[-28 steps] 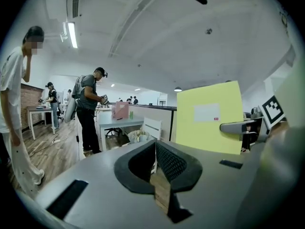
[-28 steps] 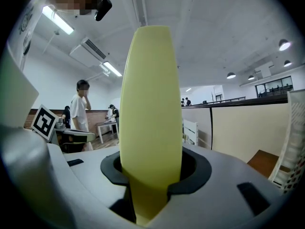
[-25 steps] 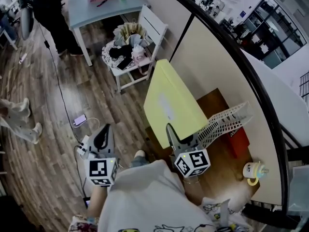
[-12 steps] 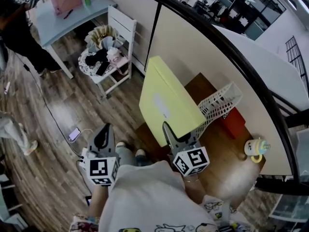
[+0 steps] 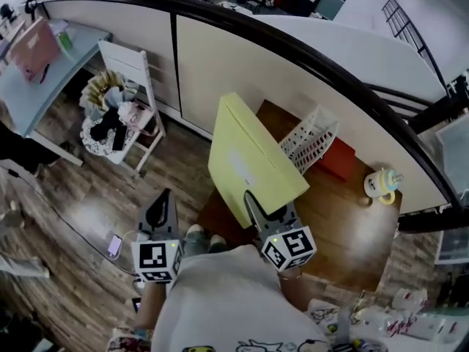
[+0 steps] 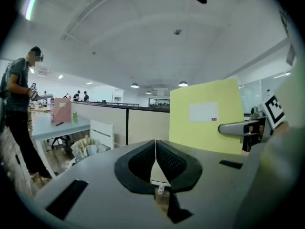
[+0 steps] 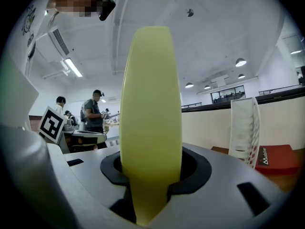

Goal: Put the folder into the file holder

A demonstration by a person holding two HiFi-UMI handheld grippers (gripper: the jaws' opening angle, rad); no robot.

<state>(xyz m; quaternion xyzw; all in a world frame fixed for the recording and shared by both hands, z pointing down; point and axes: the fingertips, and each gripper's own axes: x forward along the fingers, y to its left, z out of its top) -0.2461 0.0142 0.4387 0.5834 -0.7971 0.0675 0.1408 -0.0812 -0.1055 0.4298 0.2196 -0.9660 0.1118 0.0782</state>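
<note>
In the head view a large yellow folder (image 5: 253, 160) stands on edge above the near-left corner of the brown desk (image 5: 344, 226). My right gripper (image 5: 265, 213) is shut on its lower edge. In the right gripper view the folder (image 7: 151, 109) fills the gap between the jaws, edge-on. The white mesh file holder (image 5: 311, 139) stands on the desk just right of and behind the folder, seen again as the file holder (image 7: 244, 128) to the right. My left gripper (image 5: 161, 204) hangs over the floor to the left, jaws shut and empty (image 6: 156, 151).
A red box (image 5: 338, 161) lies behind the file holder and a small cup (image 5: 382, 184) stands at the desk's right. A partition wall (image 5: 242, 64) backs the desk. A cluttered white chair (image 5: 121, 116) and a phone (image 5: 115, 245) are on the floor at left. A person (image 6: 19, 104) stands far off.
The head view has swung right, bringing the desk and file holder toward the middle. The folder in my right gripper now stands closer to the file holder. My left gripper came along, still shut.
</note>
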